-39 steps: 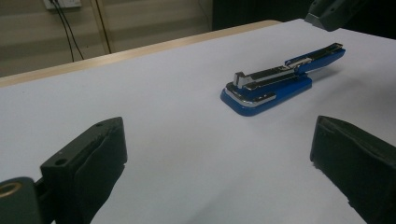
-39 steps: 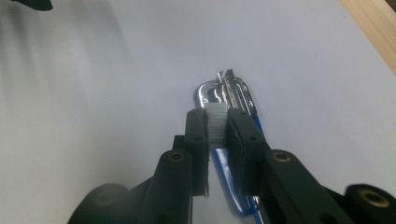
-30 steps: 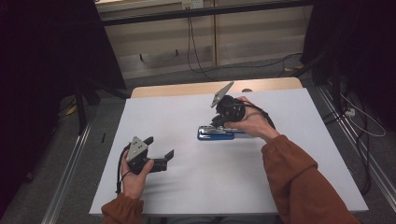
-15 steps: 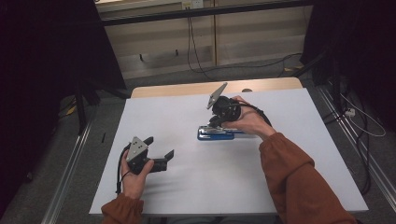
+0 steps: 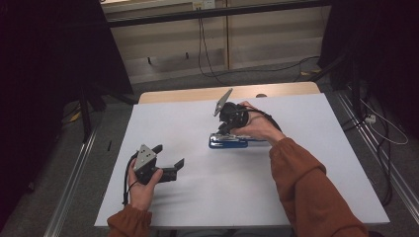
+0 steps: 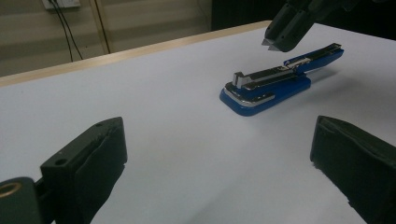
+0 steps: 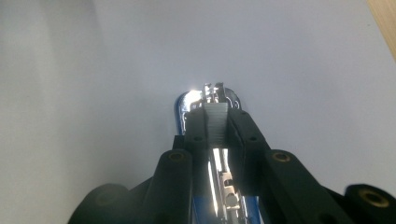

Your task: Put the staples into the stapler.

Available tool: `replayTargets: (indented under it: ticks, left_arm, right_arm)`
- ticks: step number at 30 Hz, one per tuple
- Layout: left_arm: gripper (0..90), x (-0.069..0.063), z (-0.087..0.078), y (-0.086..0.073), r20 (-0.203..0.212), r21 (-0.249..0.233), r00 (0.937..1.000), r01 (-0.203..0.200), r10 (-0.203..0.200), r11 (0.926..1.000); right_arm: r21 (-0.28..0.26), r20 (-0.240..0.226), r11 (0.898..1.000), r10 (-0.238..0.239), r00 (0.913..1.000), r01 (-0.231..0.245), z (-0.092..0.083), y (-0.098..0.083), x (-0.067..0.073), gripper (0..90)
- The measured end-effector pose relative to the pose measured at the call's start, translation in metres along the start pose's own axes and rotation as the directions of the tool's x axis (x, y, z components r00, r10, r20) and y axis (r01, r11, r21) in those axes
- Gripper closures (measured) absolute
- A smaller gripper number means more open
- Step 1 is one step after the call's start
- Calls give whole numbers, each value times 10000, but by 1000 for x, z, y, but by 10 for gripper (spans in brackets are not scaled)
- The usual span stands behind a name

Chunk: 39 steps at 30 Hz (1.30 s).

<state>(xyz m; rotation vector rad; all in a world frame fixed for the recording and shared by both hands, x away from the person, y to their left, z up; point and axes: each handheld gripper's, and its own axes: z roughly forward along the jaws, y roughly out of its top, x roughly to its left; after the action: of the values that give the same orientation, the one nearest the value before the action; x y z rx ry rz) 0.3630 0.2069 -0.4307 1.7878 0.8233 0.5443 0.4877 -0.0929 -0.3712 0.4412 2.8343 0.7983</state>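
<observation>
White worktop (image 5: 296, 187) at frame centre carries a blue stapler (image 5: 228, 142), likely rigid, slick metal best gripped across its sides; right gripper (image 7: 215, 114) jaws pinch a staple strip (image 7: 216, 122) above it, while left gripper (image 5: 170, 160) jaws gape empty lower left.

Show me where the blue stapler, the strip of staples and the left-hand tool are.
Blue stapler (image 6: 261, 93): left gripper view, on its blue base near the front.
Strip of staples (image 7: 215, 122): right gripper view, mid-strip between the right tool's jaws.
Left tool (image 5: 168, 162): high view, between its open fingertips.
</observation>
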Motion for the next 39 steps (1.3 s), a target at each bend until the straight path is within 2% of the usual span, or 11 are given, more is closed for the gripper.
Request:
replayTargets:
  ticks: [5, 6, 7, 8, 15, 17, 18, 19, 21, 39]
  left_arm:
    - [39, 0, 0, 0, 30, 17, 10000, -36, 36, 10000]
    - [39, 0, 0, 0, 31, 11, 10000, -23, 23, 10000]
    - [39, 0, 0, 0, 33, 9, 10000, -18, 18, 10000]
    - [39, 0, 0, 0, 31, 9, 10000, -23, 23, 10000]
    - [39, 0, -1, 0, 38, 23, 10000, -36, 36, 10000]
    - [39, 0, -1, 0, 41, 30, 10000, -62, 62, 10000]
    - [39, 0, -1, 0, 35, 33, 10000, -72, 72, 10000]
    - [39, 0, -1, 0, 44, 36, 10000, -73, 73, 10000]
    - [39, 0, -1, 0, 35, 27, 10000, -54, 54, 10000]
    - [39, 0, -2, 0, 15, 45, 10000, -48, 48, 10000]
  right_arm:
    - [170, 19, 9998, -46, 10000, 46, 7, 2, -2, 793]
    - [261, -6, 9996, 67, 10000, -67, 7, 3, -1, 793]
    - [167, -21, 9998, -75, 10000, 76, 9, 3, -3, 792]
    - [288, -29, 9996, 67, 10000, -66, 10, 3, -2, 792]
    - [308, -62, 9995, -76, 10000, 78, 15, 3, -4, 793]
    - [355, -56, 9994, 40, 10000, -38, 14, 4, -4, 792]
    - [290, -63, 9995, -137, 9999, 139, 15, 5, -5, 792]
    - [389, -72, 9992, -34, 10000, 37, 15, 5, -4, 793]
    - [300, -90, 9994, -154, 9998, 157, 17, 6, -5, 793]
    - [628, -150, 9979, -119, 9998, 129, 31, 8, -9, 792]
